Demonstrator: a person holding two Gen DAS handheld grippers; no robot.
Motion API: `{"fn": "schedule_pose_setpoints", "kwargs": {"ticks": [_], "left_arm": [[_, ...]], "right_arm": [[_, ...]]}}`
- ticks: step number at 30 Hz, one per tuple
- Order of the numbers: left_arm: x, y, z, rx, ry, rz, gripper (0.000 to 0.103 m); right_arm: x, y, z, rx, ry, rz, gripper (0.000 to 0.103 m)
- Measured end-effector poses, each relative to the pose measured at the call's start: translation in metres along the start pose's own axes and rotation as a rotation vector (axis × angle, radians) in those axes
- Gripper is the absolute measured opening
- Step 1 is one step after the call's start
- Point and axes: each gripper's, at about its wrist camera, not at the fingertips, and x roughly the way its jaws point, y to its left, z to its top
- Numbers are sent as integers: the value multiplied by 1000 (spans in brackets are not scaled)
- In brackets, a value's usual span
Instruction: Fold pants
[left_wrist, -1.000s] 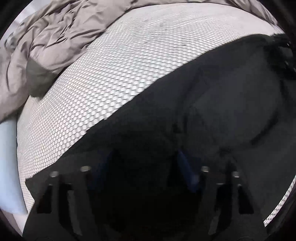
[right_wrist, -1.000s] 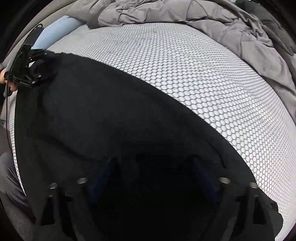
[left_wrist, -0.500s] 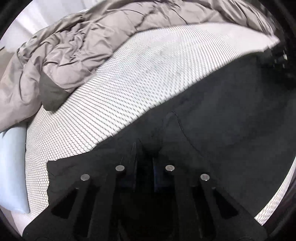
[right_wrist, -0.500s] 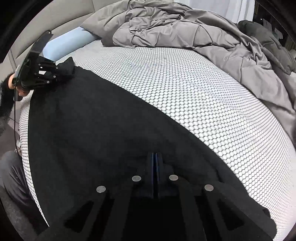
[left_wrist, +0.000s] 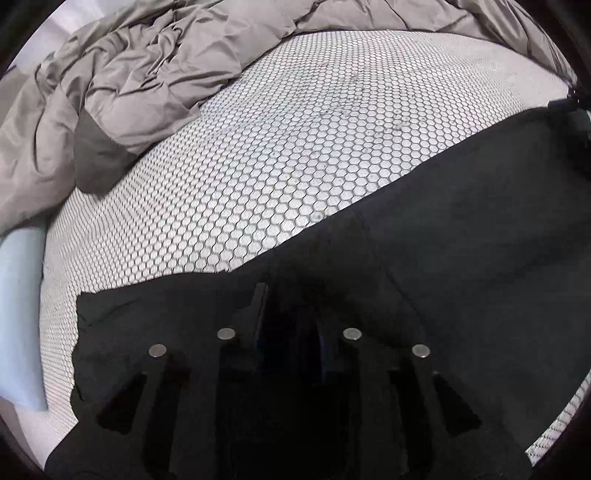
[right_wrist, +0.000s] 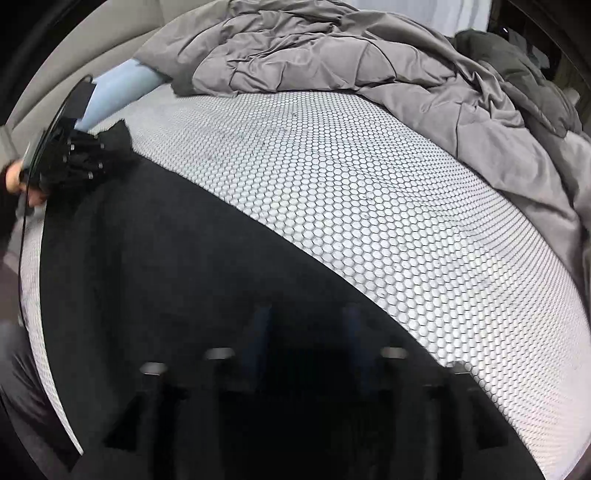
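Left wrist view: the pants (left_wrist: 461, 258) lie flat and black on the honeycomb-patterned sheet (left_wrist: 295, 166), running in a long band from lower left to upper right; the left gripper (left_wrist: 291, 332) points steeply down over their near end, its jaws opening with a narrow gap between them; dark cloth lies below that gap, but black on black hides whether any of it is between the pads; a corner of cloth (left_wrist: 96, 306) sticks out just left of the gripper, and a seam runs from near the fingertips toward the right.

In the right wrist view the right gripper (right_wrist: 306, 332) is over the other end of the same band; its jaws are blurred, opening and well apart, nothing visibly between them, the cloth directly beneath. The long axis runs from this gripper up and left to the left gripper, where a tuft of cloth is lifted off the sheet; so each hand has one end, neither nearer the middle. A fold would likely carry one end along that axis onto the other.

The cloth looks soft, matte, mostly smooth, faintly creased. A rumpled grey duvet (right_wrist: 332, 55) and pale blue pillow (right_wrist: 122, 85) lie beyond, well apart from the pants.
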Motion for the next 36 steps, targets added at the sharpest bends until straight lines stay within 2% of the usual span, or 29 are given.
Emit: {"fn": "schedule_pose_setpoints", "kwargs": {"ticks": [4, 5, 7, 10, 13, 14, 15, 16, 17, 19, 20, 21, 22, 23, 24, 25, 27, 30, 32, 34, 36], "left_arm": [[1, 2, -2, -20, 2, -19, 24], [1, 2, -2, -22, 2, -18, 24], [1, 0, -3, -25, -1, -15, 24], [2, 5, -2, -30, -5, -20, 24], [-1, 16, -4, -75, -21, -71, 25], [0, 20, -5, -95, -21, -82, 25], [1, 24, -7, -122, -20, -90, 26], [0, 26, -9, -144, -26, -101, 27], [-2, 30, -11, -171, -35, -115, 27], [-12, 41, -18, -235, -53, -152, 33], [-22, 50, -24, -270, -73, -174, 37], [-30, 58, -28, -292, -96, -186, 49], [-45, 70, -37, -325, -139, -193, 56], [-58, 83, -46, -361, -181, -177, 70], [-68, 95, -54, -390, -216, -153, 82], [-79, 109, -64, -420, -247, -110, 88], [-81, 138, -83, -484, -243, -34, 93], [-57, 178, -111, -635, -152, 6, 92], [-37, 196, -130, -707, -117, 20, 73], [-19, 203, -145, -745, -84, 16, 43], [-20, 202, -155, -751, -113, 39, 28]], "right_arm": [[24, 1, -3, -73, 89, -47, 59], [32, 2, -4, -80, 102, -22, 55], [32, 4, -6, -96, 79, 33, 6], [13, 7, -1, -123, -8, -2, 3], [-7, -5, 7, -77, -96, -41, 2], [-6, -8, 10, -71, -101, -91, 2], [3, -8, 12, -78, -84, -184, 3], [14, -7, 12, -81, -50, -265, 4], [29, -6, 11, -86, 9, -300, 5], [33, -5, 7, -62, 25, -292, 9], [24, -7, 5, -22, -7, -273, 10], [14, -10, 3, 17, -40, -259, 17], [3, -14, 0, 61, -76, -243, 36], [-13, -18, -4, 117, -125, -227, 50], [-33, -20, -11, 173, -184, -228, 78], [-52, -20, -20, 219, -244, -245, 91], [-81, -14, -40, 268, -309, -262, 92], [-113, -8, -72, 338, -373, -270, 92], [-128, -5, -96, 389, -404, -245, 92], [-141, 8, -116, 411, -414, -241, 92], [-148, 16, -136, 423, -408, -257, 92]]}}
